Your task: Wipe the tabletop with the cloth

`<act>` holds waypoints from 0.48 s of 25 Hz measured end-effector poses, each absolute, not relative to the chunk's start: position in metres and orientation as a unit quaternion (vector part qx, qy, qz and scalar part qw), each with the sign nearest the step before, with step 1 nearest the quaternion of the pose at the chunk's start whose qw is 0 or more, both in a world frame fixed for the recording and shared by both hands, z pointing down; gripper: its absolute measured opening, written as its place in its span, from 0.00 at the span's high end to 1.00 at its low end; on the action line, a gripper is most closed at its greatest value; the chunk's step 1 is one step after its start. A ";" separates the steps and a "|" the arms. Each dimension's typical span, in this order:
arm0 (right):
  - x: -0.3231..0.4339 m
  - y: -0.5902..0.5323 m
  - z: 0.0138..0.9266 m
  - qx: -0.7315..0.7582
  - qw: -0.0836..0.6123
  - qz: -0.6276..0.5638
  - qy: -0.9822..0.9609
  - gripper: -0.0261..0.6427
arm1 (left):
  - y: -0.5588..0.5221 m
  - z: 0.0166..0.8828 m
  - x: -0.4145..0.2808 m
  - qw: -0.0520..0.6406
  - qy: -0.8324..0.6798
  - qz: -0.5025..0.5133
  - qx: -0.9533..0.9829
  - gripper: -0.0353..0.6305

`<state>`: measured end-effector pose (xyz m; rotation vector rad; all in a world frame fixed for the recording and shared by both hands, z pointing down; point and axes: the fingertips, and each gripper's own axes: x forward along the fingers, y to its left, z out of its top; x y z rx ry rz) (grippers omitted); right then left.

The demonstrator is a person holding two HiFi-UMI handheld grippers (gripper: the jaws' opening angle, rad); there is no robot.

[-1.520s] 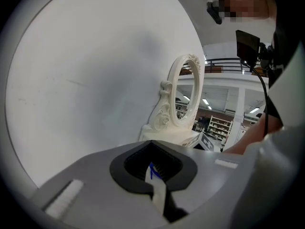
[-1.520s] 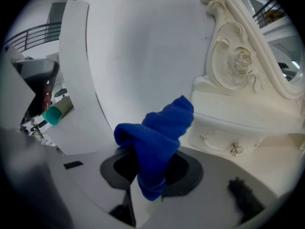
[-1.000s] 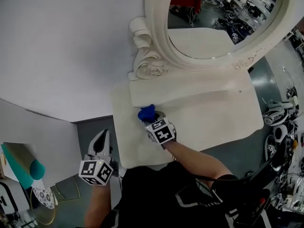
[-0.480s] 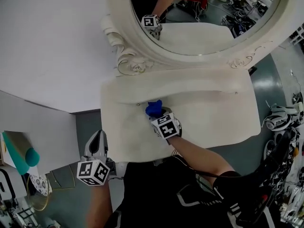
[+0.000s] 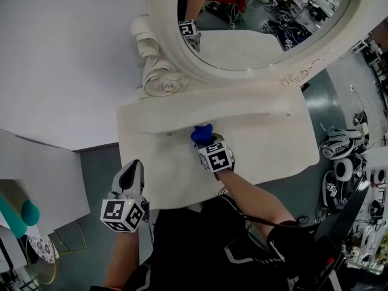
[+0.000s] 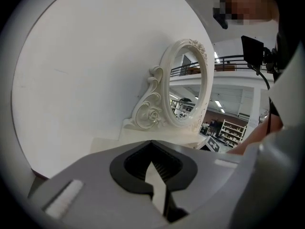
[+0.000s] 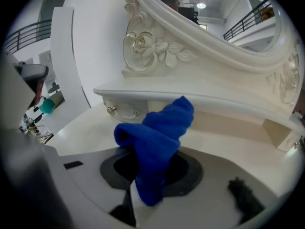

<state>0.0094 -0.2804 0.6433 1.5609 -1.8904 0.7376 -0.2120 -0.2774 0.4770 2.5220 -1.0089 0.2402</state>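
Pressing a bunched blue cloth (image 5: 201,133) down onto the cream dressing table (image 5: 273,147), the right hand-held gripper (image 5: 206,142) has its jaws clamped on the cloth's lower folds, and the rest stands up in a loose peak in front of them. The cloth sits left of the table's middle, just beside the raised ledge (image 5: 242,111) under the ornate oval mirror (image 5: 159,77). The left hand-held gripper (image 5: 132,177) hangs off the front left corner, clear of the table, jaws drawn together with nothing between them. To my eye the wiping is under way along the back strip. The next stroke likely calls for steady downward pressure and a sweep across the bare right side and front, keeping the jaws off the ledge.
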 end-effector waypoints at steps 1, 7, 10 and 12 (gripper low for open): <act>0.013 -0.280 0.643 0.587 0.285 0.276 -0.705 0.78 | -0.277 0.477 -0.209 0.207 -0.360 0.086 0.906 0.93; 0.043 -0.271 0.643 0.586 0.276 0.280 -0.709 0.78 | -0.269 0.470 -0.179 0.190 -0.358 0.088 0.910 0.93; 0.062 -0.265 0.643 0.580 0.272 0.284 -0.714 0.78 | -0.265 0.469 -0.158 0.190 -0.371 0.088 0.905 0.93; 0.077 -0.260 0.644 0.575 0.270 0.287 -0.717 0.78 | -0.258 0.468 -0.141 0.190 -0.378 0.089 0.902 0.93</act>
